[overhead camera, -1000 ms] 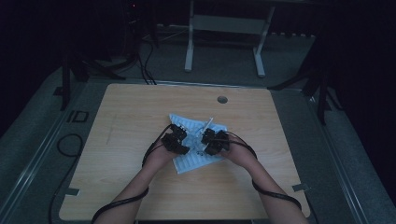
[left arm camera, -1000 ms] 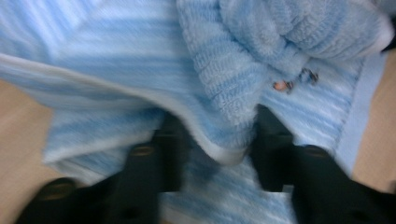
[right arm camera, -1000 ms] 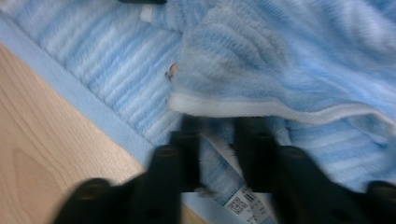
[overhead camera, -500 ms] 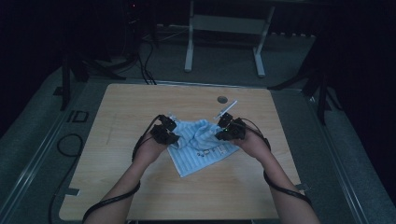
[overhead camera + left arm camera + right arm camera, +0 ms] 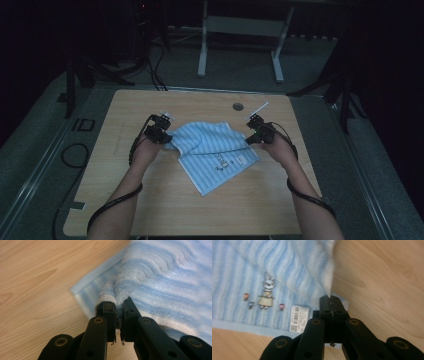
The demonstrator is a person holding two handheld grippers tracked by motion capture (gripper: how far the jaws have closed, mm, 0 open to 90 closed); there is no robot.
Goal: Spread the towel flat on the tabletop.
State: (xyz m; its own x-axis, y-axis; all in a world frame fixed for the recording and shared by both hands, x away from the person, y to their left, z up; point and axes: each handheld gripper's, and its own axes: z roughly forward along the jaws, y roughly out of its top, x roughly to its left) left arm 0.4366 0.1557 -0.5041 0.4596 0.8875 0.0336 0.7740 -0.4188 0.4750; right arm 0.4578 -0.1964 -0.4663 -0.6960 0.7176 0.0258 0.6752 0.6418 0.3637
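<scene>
1. Towel lies mid-tabletop, nearer the far edge than the near one.
2. Left tongs at the towel's left corner; right tongs at its right corner.
3. Label on the towel's lower layer, toward the right edge.
4. Grommet hole behind the towel, near the far edge.

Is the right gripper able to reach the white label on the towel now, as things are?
Probably not yet. The right gripper is shut on a towel corner; the label lies uncovered just beside it, so it must release first.
</scene>
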